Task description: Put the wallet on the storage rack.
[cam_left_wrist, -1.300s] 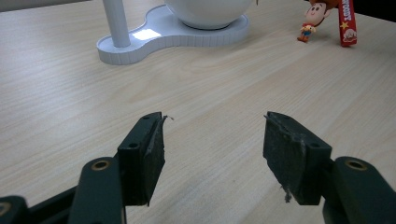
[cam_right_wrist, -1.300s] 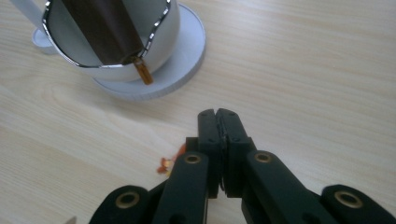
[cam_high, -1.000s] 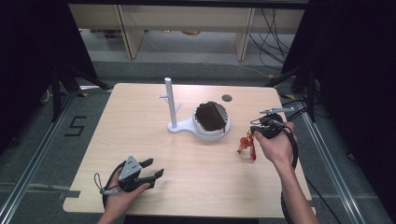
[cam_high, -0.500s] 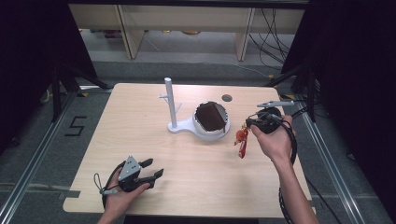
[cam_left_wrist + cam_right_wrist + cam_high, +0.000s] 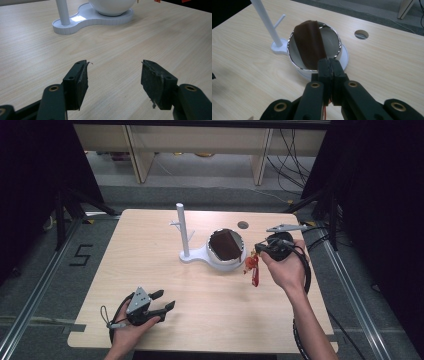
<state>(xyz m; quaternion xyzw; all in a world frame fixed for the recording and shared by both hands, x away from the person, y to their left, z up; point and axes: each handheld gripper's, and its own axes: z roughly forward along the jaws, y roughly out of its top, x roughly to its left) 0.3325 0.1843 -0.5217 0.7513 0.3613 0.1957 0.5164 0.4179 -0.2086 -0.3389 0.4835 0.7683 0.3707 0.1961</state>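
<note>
Red tasselled charm (image 5: 253, 268) hangs from the pinched-together right gripper (image 5: 260, 248), beside the white bowl-shaped stand (image 5: 226, 262); left gripper (image 5: 162, 302) rests on the wooden table (image 5: 150, 270), jaws apart, holding nothing.

Even overhead light on table (image 5: 150, 270), dark surrounds. Glare on white stand base (image 5: 77, 18) beyond left gripper (image 5: 113, 80); its jaws sharp, bg soft.

Left gripper (image 5: 113, 82) jaws apart, right gripper (image 5: 329, 65) jaws together

Black two-jaw grippers (image 5: 161, 301) (image 5: 257, 249) with brass-ringed screw holes, worn dark pads (image 5: 153, 79), grey three-cornered plates, looping black cables, bare forearms
</note>
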